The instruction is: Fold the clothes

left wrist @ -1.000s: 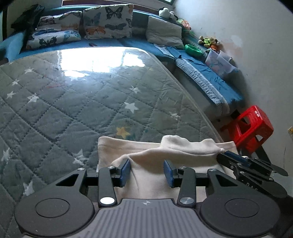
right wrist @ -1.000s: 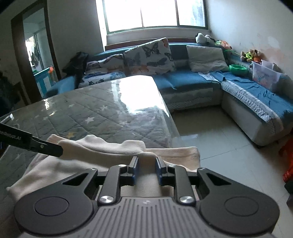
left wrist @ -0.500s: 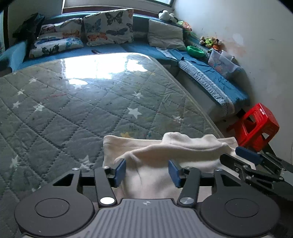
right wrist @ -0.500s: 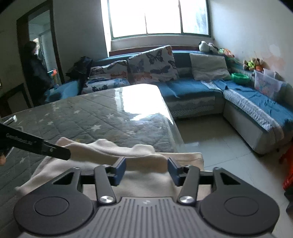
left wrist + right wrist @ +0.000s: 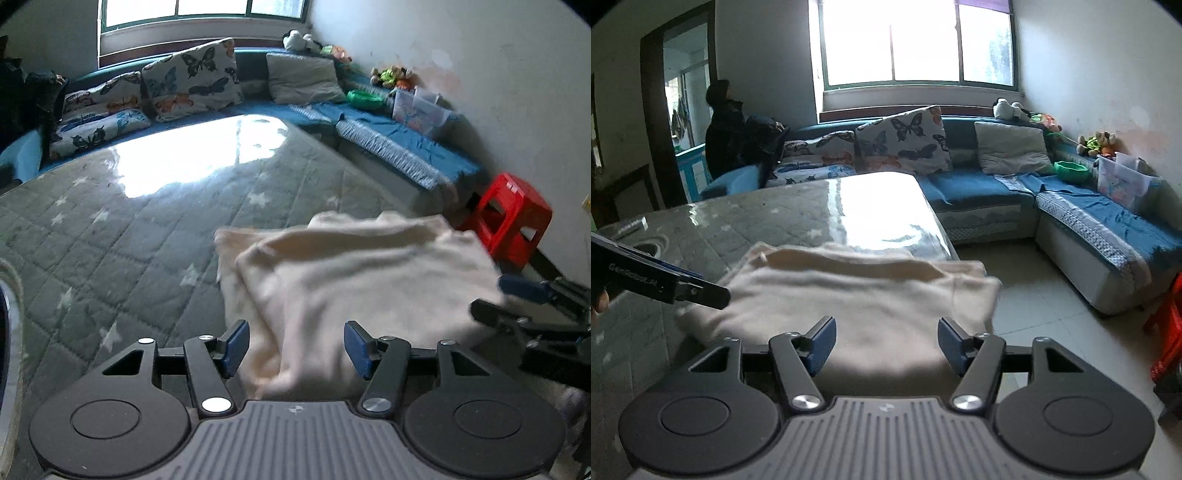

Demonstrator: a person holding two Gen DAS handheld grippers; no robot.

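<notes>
A cream garment (image 5: 354,280), folded into a thick rectangle, lies on the near right corner of the grey star-quilted mattress (image 5: 129,229). It also shows in the right wrist view (image 5: 857,295), its right edge hanging past the mattress edge. My left gripper (image 5: 295,349) is open, its blue pads either side of the garment's near edge, holding nothing. My right gripper (image 5: 886,345) is open and empty over the garment's near edge. The right gripper's fingers (image 5: 524,288) show at the garment's right side, the left gripper's fingers (image 5: 683,288) at its left side.
A blue corner sofa (image 5: 997,184) with butterfly cushions (image 5: 905,140) runs along the back and right. A red plastic stool (image 5: 506,218) stands on the floor to the right of the mattress. A person in dark clothes (image 5: 724,129) stands by the doorway.
The right gripper, shut on the garment a second ago, has opened wide and let go. The left gripper has opened wider. Both have pulled back and tilted up; the garment rests folded.
</notes>
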